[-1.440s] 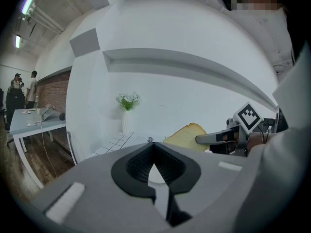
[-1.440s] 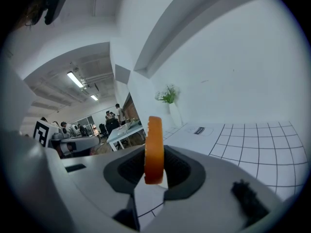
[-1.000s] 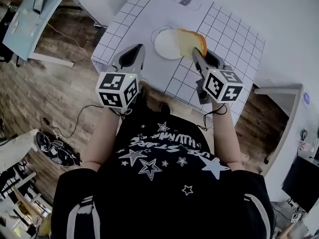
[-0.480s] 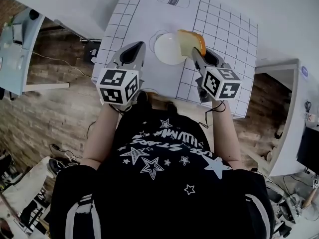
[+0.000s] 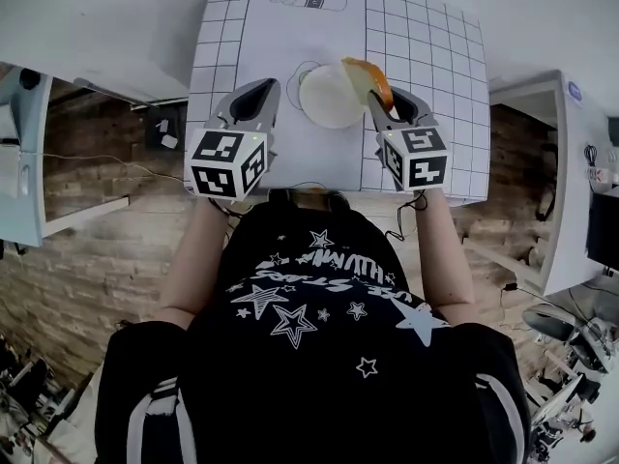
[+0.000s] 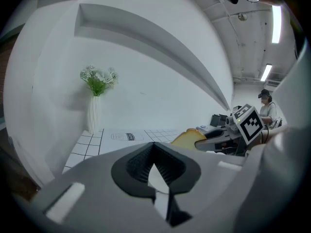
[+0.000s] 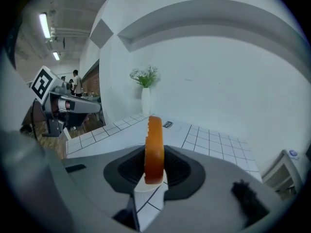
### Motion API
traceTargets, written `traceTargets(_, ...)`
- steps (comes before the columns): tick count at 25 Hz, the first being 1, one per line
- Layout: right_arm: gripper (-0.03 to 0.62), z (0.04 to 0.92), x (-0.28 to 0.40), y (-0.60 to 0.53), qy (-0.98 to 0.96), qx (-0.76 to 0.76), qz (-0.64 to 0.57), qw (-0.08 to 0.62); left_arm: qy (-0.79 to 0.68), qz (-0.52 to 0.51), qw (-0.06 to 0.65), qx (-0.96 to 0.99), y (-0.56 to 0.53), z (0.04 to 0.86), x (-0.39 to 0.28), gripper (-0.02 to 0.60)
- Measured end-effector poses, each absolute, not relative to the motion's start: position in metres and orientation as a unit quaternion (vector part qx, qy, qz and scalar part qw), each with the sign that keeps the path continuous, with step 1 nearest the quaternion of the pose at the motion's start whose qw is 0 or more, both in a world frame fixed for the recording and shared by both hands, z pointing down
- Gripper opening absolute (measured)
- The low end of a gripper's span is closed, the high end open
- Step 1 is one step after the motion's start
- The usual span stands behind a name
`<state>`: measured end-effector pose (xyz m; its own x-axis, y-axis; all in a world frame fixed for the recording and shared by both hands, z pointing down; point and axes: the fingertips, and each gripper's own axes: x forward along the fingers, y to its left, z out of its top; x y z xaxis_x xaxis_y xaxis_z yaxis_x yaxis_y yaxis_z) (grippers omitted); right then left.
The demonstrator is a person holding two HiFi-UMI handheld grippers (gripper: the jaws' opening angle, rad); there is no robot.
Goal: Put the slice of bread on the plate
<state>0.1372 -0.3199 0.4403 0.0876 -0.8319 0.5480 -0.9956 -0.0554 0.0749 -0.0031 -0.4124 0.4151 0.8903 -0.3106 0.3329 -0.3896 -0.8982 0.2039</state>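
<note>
Bread is what has changed most over the last second. The slice of bread (image 5: 368, 77) showed its broad pale face 1 second ago, and now it is turned nearly edge-on, a narrow orange-crusted strip in the head view. The right gripper (image 5: 380, 101) pinches it by its near edge, and in the right gripper view the slice stands upright between the pads. That gripper has rolled and dipped a little while keeping the same pinch. The slice hangs at the 2 o'clock rim of the plate (image 5: 317, 102) and overlaps it in the head view. Whether it touches the plate I cannot tell.

The left gripper (image 5: 259, 93) sits just beside the plate at its 9 o'clock, with its jaws pressed together on nothing. It has kept that station across the 3 head-view pictures and plays no part in the hold.

As I judge it, the carry is all but done and the placing step is in hand. What remains is to bring the slice toward the plate's middle, at about 8 o'clock from where it hangs, tip it flat and spread the jaws. Released on edge at the rim, it could topple onto the gridded mat (image 5: 426, 46).
</note>
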Motion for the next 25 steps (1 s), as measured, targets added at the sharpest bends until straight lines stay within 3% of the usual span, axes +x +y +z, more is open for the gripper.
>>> traceTargets(12, 0.100, 0.466, 0.113, -0.356, -0.614, 0.642, 0.010, 0.460, -0.131, 0.158, 0.130, 0.970, -0.441, 0.426, -0.015, 0.009)
traceTargets(25, 0.100, 0.511, 0.089, -0.348, -0.606, 0.549, -0.071, 0.571, -0.108, 0.173, 0.141, 0.969, -0.448, 0.440, -0.016, 0.009)
